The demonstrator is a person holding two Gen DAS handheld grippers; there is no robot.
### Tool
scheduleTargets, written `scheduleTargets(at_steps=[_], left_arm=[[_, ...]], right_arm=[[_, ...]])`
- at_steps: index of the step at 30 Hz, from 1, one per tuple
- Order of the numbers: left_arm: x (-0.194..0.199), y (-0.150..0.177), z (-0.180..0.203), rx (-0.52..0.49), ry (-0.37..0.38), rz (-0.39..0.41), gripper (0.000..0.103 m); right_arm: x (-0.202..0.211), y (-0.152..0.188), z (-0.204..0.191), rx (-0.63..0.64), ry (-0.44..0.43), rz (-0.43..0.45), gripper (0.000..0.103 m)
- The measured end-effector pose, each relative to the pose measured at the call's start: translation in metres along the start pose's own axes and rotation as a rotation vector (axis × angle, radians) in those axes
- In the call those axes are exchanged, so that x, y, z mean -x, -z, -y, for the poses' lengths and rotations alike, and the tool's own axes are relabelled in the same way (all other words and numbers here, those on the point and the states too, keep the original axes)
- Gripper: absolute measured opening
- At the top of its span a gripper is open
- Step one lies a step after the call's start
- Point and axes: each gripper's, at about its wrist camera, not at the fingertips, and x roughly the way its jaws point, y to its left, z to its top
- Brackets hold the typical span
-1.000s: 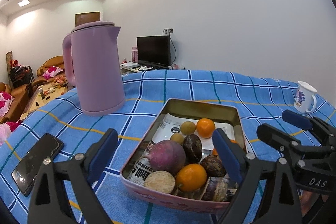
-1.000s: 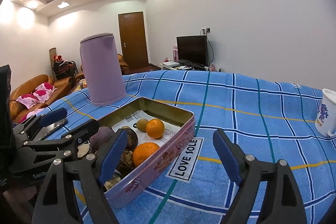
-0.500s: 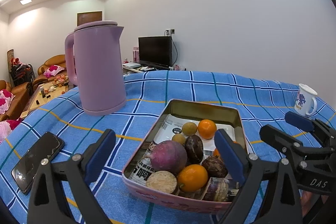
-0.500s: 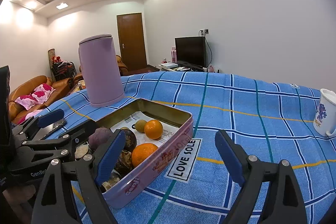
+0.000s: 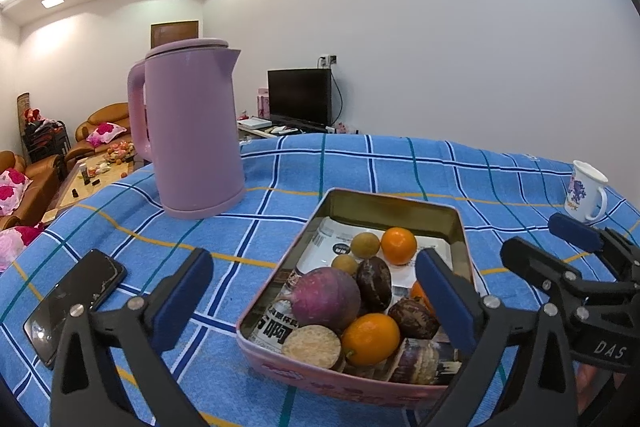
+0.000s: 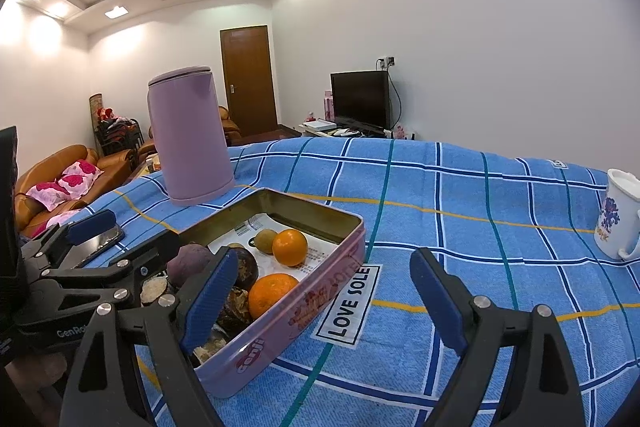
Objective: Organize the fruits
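Observation:
A pink rectangular tin sits on the blue checked cloth. It holds oranges, a purple round root, dark passion fruits, small yellow-green fruits and cut purple yam pieces, on a printed paper. My left gripper is open and empty, just before the tin's near end. My right gripper is open and empty, over the tin's right rim. Each gripper shows in the other's view, the right one and the left one.
A tall pink kettle stands behind the tin at left. A black phone lies on the cloth at the left edge. A white flowered mug stands at far right. A "LOVE SOLE" label lies beside the tin.
Both views have shifted slightly, with the tin and kettle a little farther right in the left wrist view. Both grippers stay open and empty.

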Motion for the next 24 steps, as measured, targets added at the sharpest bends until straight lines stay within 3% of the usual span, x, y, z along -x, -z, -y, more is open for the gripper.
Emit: scheduleTargets(at_steps=[24], left_arm=[[-0.0025,0.0,0.0004,-0.01,-0.014,-0.016,0.103]], right_arm=[[0.0018,-0.0004,-0.0003,0.0,0.008,0.001,0.089]])
